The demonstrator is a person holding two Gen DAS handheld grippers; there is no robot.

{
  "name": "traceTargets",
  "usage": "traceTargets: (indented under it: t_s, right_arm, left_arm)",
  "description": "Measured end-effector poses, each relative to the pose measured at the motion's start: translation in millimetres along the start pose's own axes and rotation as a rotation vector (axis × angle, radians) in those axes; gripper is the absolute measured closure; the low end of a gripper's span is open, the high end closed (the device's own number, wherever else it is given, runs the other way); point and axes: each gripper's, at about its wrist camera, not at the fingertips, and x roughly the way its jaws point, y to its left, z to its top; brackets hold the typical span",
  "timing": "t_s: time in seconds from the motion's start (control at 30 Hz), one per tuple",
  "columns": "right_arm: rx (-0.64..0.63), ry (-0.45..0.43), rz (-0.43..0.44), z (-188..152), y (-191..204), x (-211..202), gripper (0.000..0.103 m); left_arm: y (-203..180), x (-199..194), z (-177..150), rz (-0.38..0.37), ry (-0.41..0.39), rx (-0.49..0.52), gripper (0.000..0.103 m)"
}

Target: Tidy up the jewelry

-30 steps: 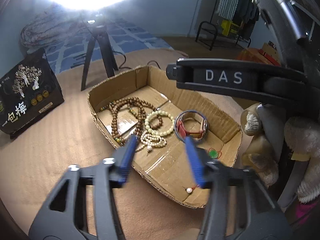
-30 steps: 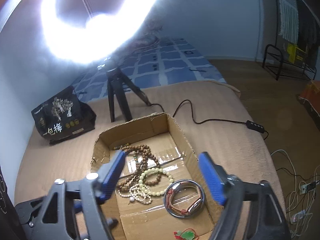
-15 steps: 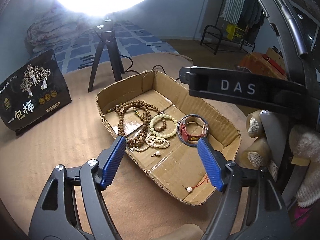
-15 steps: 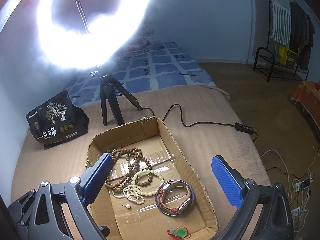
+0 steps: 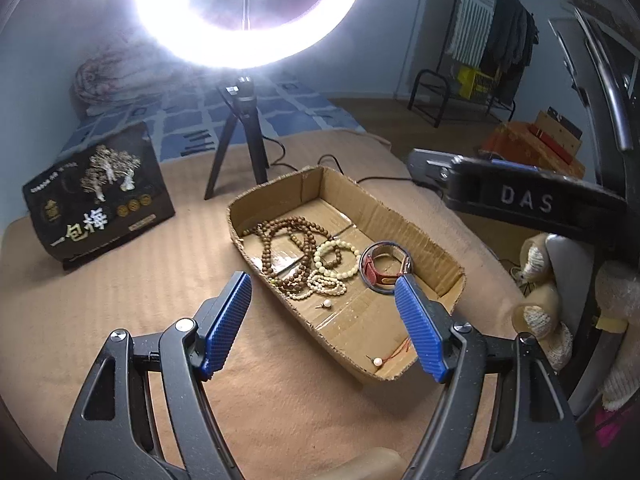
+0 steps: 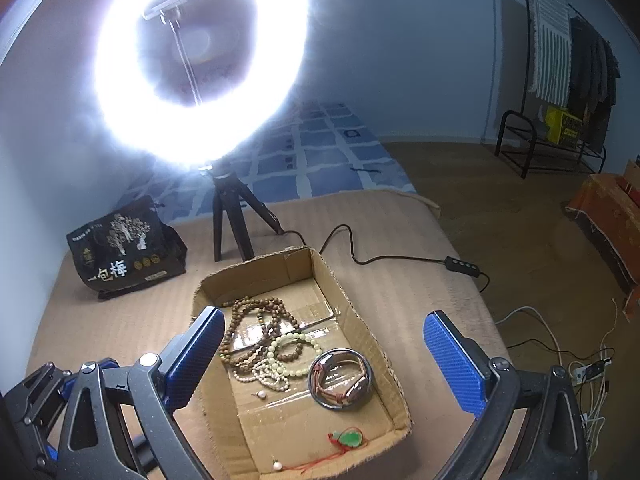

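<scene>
Left gripper (image 5: 323, 320) gapes wide at lower centre; cardboard box (image 5: 420, 232) mid-frame holds brown beads (image 5: 280, 240), pale beads (image 5: 334, 256), watch (image 5: 378, 270).

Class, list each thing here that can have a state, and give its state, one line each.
left gripper: open, empty
right gripper: open, empty
cardboard box: open-topped, holding jewelry
ring light: switched on
brown bead necklace: coiled in box
black bag: standing upright
</scene>
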Motion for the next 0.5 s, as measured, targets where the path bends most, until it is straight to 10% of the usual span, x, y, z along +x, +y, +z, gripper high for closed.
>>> traceTargets:
  t_s: [0.5]
  right_arm:
    - [0.004, -0.103, -0.012, -14, 3, -87, 0.0]
  left_arm:
    - [-6, -94, -15, -0.014, -0.108, -0.012, 0.026]
